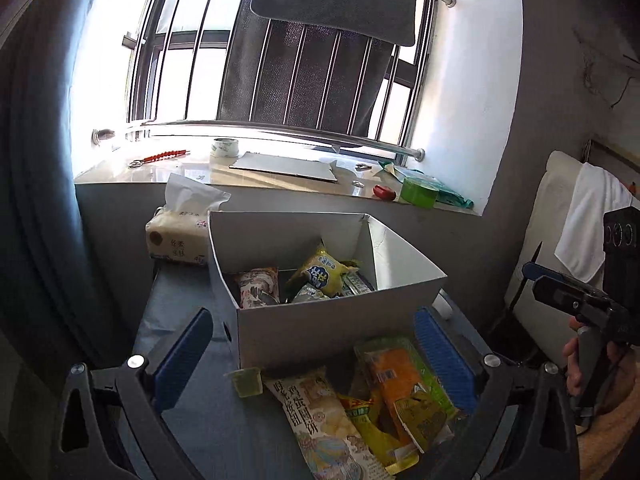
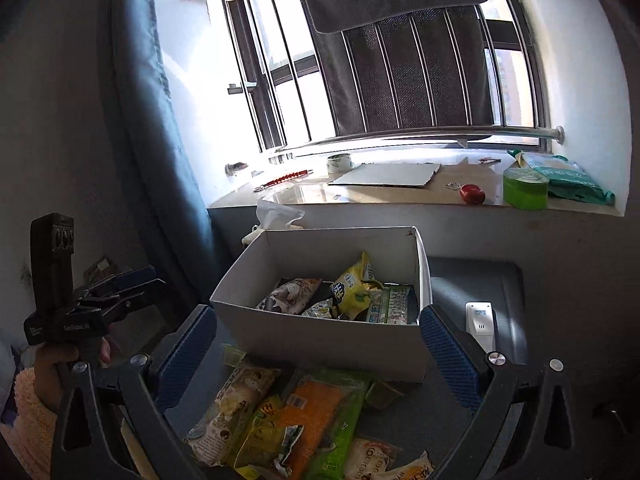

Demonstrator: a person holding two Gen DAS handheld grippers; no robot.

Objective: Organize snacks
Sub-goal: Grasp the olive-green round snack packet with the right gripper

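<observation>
A: Nearest, the left gripper [image 1: 312, 356] and the right gripper [image 2: 318, 356] are both seen with jaws spread fully wide, and nothing is held between them.

B: Agreed. Just beyond the jaws, a loose heap of snack packets [image 2: 280, 420] is left lying on the table [image 2: 472, 280], among them an orange-and-green packet [image 1: 394, 376] and a long printed biscuit packet [image 1: 316, 412].

A: Behind the heap, touching it or very nearly, the white box [image 1: 320, 328] is found, with several packets already dropped inside, a yellow bag [image 2: 354, 286] uppermost.

B: So part of the sorting is judged done, and the heap remains. What might go wrong?

A: The packets overlap. If one is pinched at a slack corner, a neighbour could be dragged along, or the wrapper could slip out on the way up.

B: And the box wall is light card. It could be shoved back or tipped if it is struck by a jaw during a reach.

A: A white remote [image 2: 480, 320] beside the box could also be knocked. Farthest off, clutter is seen on the windowsill [image 1: 280, 178], well apart from the work.
</observation>
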